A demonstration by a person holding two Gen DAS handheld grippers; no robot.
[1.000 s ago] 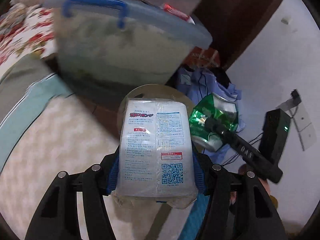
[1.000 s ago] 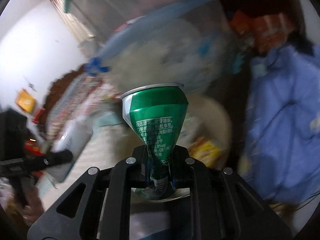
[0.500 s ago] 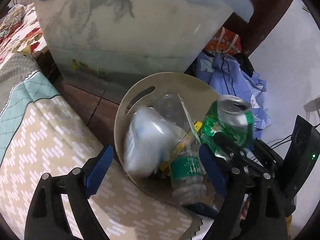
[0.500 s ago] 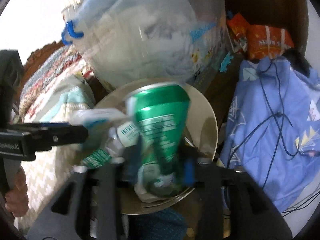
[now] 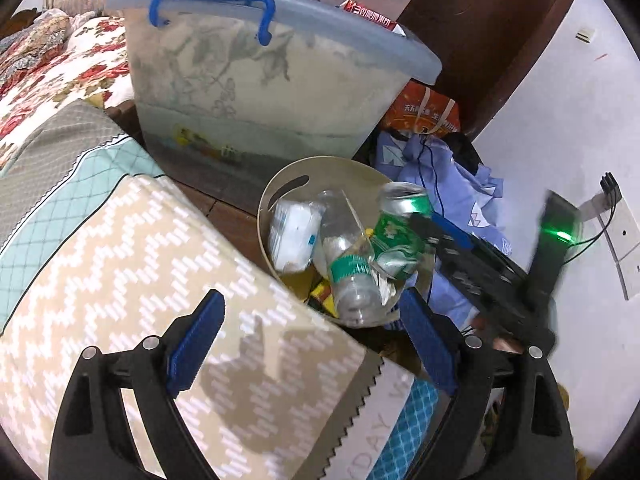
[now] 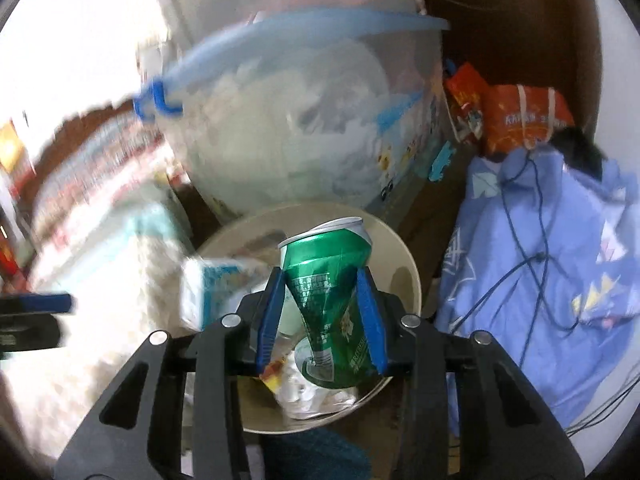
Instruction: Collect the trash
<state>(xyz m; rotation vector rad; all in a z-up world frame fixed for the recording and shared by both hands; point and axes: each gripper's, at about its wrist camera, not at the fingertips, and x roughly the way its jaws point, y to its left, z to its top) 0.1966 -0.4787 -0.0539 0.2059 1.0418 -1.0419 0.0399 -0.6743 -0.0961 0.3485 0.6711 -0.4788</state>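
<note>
A beige round trash bin (image 5: 280, 192) stands on the floor between the bed and a blue heap of cloth. In it lie a white tissue pack (image 5: 294, 236) and a clear plastic bottle (image 5: 344, 256). My left gripper (image 5: 312, 340) is open and empty, above the bed edge just short of the bin. A crushed green can (image 6: 332, 304) sits between the pads of my right gripper (image 6: 324, 288), right over the bin (image 6: 408, 264); the jaws have spread and I cannot tell whether they still touch it. The can (image 5: 396, 232) and the right gripper (image 5: 452, 248) also show in the left wrist view.
A big translucent storage tub (image 5: 256, 80) with a blue handle stands just behind the bin. A bed with a zigzag blanket (image 5: 140, 280) fills the left. Blue clothes with a cable (image 6: 540, 264) and an orange bag (image 6: 520, 120) lie to the right, by a white wall.
My left gripper opened and dropped the tissue pack into the bin, then drew back. My right gripper carried the can over the bin and its jaws have spread.
</note>
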